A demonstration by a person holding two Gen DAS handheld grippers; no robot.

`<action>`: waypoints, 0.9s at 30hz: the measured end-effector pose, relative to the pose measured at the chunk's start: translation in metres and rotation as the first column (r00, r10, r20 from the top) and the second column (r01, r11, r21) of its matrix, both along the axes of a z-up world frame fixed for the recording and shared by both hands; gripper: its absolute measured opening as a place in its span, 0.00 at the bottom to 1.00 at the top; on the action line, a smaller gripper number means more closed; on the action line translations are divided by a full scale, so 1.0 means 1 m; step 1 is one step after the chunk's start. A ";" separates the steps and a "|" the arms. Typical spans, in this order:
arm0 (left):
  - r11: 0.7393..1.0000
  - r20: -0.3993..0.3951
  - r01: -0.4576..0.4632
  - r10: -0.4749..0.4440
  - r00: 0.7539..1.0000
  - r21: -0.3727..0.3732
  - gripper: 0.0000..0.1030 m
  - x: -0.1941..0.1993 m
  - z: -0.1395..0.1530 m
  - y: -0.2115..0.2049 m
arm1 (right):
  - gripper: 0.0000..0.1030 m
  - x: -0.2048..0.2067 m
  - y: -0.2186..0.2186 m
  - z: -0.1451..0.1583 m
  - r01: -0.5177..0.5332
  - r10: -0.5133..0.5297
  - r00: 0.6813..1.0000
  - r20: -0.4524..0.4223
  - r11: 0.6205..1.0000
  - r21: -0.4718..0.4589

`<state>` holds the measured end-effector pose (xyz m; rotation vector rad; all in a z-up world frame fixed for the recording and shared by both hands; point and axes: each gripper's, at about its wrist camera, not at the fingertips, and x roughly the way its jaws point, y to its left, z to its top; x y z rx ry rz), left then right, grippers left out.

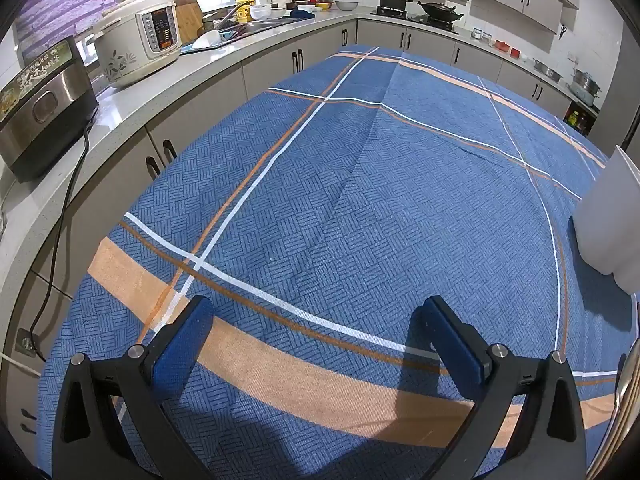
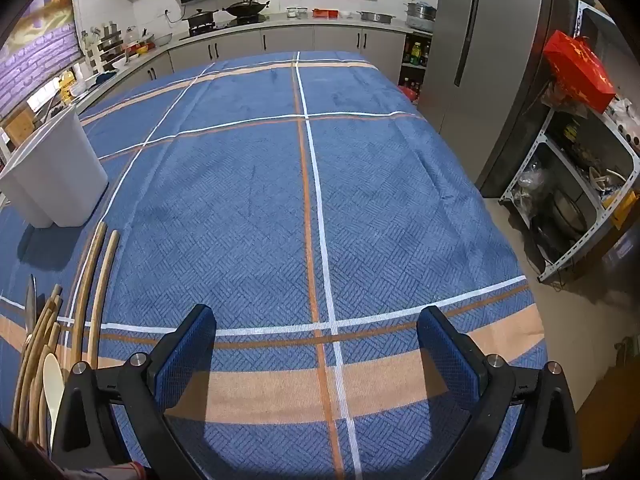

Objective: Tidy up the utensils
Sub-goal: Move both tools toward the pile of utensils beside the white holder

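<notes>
Apparently nothing sorted yet: left gripper (image 1: 316, 344) and right gripper (image 2: 318, 350) both gape wide and empty over the tablecloth (image 2: 312, 184), wooden utensils (image 2: 94, 280) lying loose beside the white holder (image 2: 60, 168).

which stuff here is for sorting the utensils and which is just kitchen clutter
For the job: wooden utensils, pale spoon, white holder, both open claws, left and right.

Lying about: rice cooker, wok, red box, fridge.

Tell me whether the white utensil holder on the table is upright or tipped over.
Upright. The white utensil holder stands on its base on the blue tablecloth, open top up. Whether anything is inside, I cannot tell.
</notes>
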<state>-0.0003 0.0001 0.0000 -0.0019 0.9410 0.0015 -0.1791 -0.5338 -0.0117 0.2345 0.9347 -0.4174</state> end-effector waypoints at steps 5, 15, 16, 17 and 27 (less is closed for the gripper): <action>1.000 -0.061 -0.001 0.002 0.998 0.013 1.00 -0.004 0.004 -0.001 | 1.00 -0.002 0.000 0.001 0.020 -0.020 0.999 -0.025 1.000 -0.001; 0.994 0.082 0.075 -0.082 0.993 0.081 1.00 -0.069 0.079 -0.029 | 0.93 -0.043 0.020 0.042 0.128 -0.127 0.988 0.085 0.992 -0.002; 0.992 0.093 0.088 -0.096 0.991 0.087 1.00 -0.076 0.085 -0.035 | 0.93 -0.049 0.025 0.049 0.134 -0.134 0.984 0.115 0.991 0.002; 0.991 0.098 0.097 -0.106 0.989 0.094 1.00 -0.082 0.090 -0.040 | 0.93 -0.054 0.029 0.056 0.138 -0.137 0.981 0.138 0.990 -0.001; 0.976 0.144 0.212 -0.216 0.966 0.042 1.00 -0.146 0.127 -0.082 | 0.91 -0.099 0.081 0.113 0.110 -0.102 0.941 0.322 0.994 -0.007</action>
